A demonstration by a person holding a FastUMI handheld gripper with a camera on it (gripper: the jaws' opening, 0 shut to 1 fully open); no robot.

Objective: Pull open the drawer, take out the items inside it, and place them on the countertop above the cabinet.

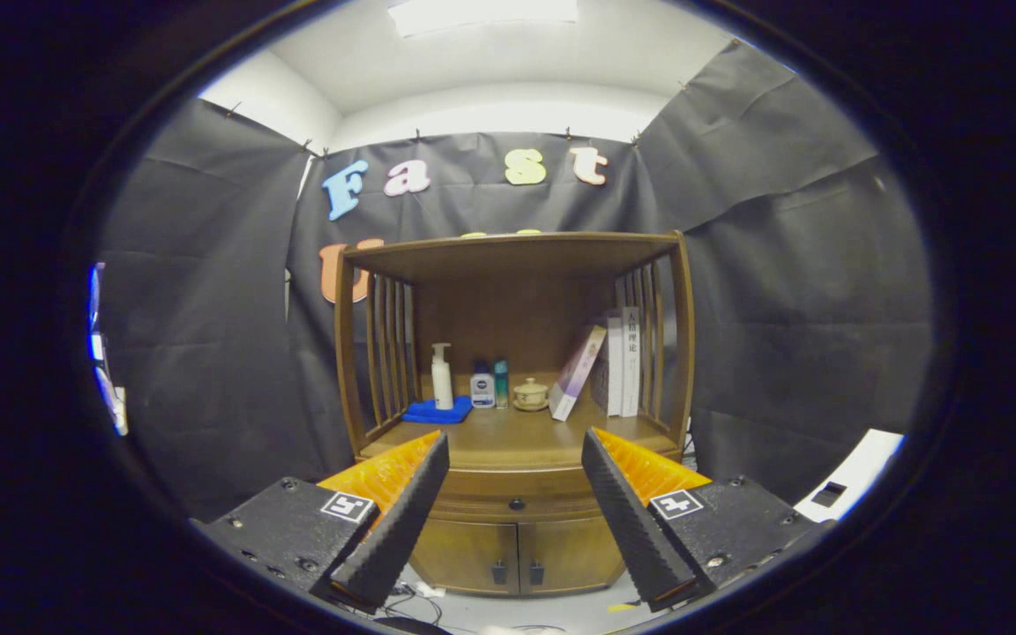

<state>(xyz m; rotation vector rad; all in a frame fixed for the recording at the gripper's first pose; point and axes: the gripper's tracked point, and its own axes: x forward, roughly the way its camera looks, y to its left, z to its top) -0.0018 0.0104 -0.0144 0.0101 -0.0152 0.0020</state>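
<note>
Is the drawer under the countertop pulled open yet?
No, the drawer sits flush and shut in the cabinet, its knob beyond the open, empty fingers of the hand-held gripper.

Booth interior.
- Walls: black cloth [781,265] hung in creased panels on the left, far and right sides, clipped along its top edge.
- Above the cloth: white wall [508,110] and white ceiling.
- Light: one rectangular ceiling panel [483,13], lit, overhead at the far side.
- Furniture: wooden cabinet [517,529] against the far cloth, with an open shelf bay, slatted sides [389,353], a flat top board [517,251] and two small lower doors.
- Floor: pale [552,613], with dark cables [411,604] lying near the cabinet's foot.
- Right, near: a white surface [856,472] at an angle.
</note>
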